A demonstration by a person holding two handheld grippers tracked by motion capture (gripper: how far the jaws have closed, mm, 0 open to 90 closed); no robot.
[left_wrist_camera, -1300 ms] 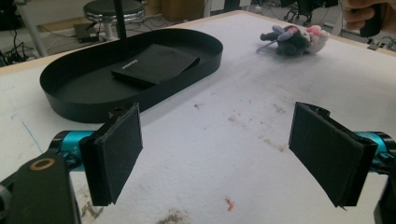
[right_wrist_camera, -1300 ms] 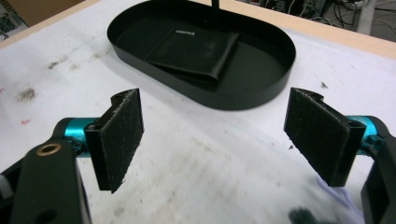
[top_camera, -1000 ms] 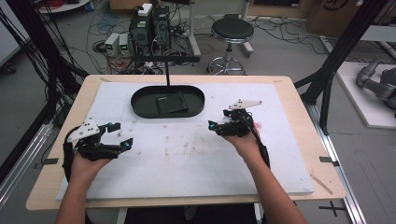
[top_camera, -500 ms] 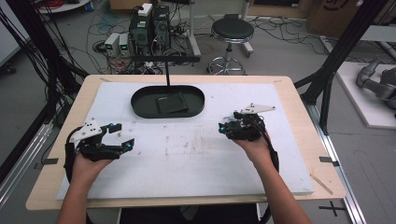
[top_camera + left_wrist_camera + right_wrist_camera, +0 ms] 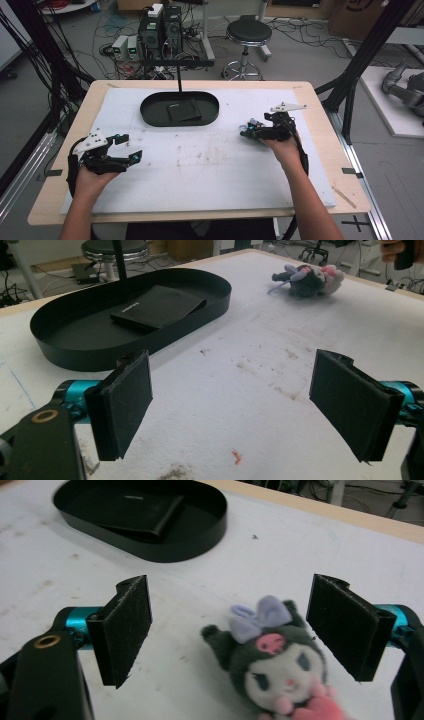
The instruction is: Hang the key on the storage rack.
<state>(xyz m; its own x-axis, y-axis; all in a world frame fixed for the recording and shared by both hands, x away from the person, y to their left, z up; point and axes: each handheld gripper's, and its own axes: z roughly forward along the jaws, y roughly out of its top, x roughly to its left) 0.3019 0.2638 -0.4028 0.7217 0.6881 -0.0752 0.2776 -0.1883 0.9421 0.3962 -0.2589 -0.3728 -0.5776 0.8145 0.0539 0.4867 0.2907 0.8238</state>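
One tray (image 5: 150, 114), one wallet (image 5: 183, 110), one plush toy (image 5: 280, 667), two grippers (image 5: 131, 150) (image 5: 246, 131).

left hand-held gripper (image 5: 131, 148): black, teal joints, grey plate | right hand-held gripper (image 5: 246, 131): alike

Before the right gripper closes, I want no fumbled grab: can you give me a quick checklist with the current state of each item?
1. Right gripper open: ok, jaws wide apart.
2. Small dark plush doll with lilac bow between those jaws: ok, lying on the white foam mat, touching neither pad.
3. Doll centred: not ok, nearer one jaw.
4. Left gripper out of the way: ok, open, nothing in it.
5. Black oval tray free to receive: cannot tell, a flat black case lies inside.
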